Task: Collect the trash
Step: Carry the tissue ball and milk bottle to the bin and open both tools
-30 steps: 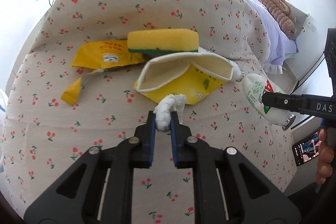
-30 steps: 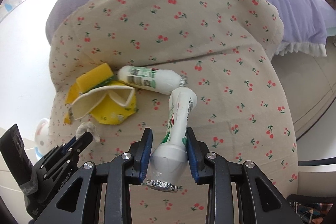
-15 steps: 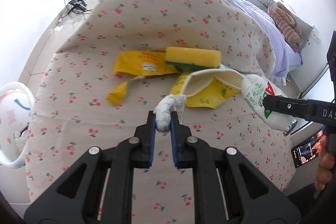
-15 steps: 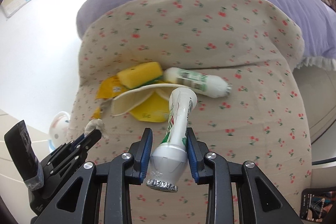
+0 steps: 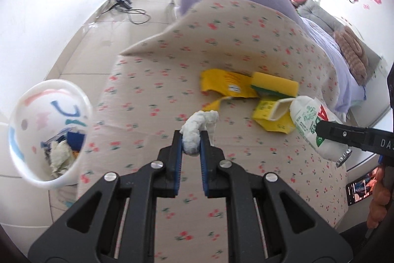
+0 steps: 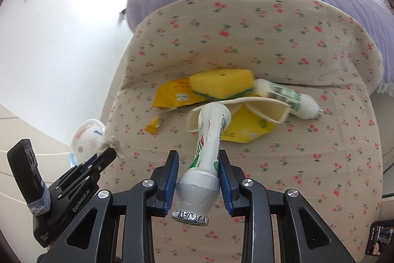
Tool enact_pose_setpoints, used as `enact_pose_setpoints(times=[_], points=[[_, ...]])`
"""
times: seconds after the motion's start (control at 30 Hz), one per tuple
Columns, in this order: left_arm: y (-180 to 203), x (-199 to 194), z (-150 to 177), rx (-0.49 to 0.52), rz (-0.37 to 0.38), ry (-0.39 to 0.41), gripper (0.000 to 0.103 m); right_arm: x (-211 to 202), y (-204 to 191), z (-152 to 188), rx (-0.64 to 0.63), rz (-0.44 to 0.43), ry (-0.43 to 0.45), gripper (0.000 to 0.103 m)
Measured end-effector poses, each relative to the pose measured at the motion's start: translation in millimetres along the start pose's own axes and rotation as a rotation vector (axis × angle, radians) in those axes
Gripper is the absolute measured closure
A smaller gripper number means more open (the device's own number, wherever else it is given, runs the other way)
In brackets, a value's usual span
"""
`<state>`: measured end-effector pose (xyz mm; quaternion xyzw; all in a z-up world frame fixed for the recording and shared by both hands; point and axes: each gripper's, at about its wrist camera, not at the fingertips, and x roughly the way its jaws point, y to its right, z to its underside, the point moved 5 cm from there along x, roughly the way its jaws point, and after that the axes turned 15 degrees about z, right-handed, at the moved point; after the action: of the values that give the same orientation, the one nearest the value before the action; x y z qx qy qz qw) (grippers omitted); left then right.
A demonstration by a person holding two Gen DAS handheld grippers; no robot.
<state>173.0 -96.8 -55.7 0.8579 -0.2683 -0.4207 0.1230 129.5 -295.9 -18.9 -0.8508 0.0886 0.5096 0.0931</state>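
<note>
Cherry-print bedspread [image 5: 152, 100] | left gripper [image 5: 191, 139] clamps tissue wad [image 5: 197, 125] | right gripper [image 6: 198, 164] clamps bottle [image 6: 206, 154]

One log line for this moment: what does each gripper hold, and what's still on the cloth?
left gripper: tissue | right gripper: bottle | cloth: sponge, wrappers, second bottle

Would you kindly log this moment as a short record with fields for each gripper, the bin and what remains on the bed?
left gripper: shut on tissue wad
right gripper: shut on white bottle, foil cap toward camera
trash bin: beside the bed, already holds scraps
left on cherry-print cover: yellow sponge, yellow wrappers, second white bottle
</note>
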Motion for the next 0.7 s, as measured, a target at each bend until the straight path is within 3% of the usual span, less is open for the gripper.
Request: enact_pose_setpoints(times=[0.7], points=[[-116,-65,12,-0.18,-0.176,0.08,0.088,33,-132,9,-0.147,-0.045,-0.067,0.071]])
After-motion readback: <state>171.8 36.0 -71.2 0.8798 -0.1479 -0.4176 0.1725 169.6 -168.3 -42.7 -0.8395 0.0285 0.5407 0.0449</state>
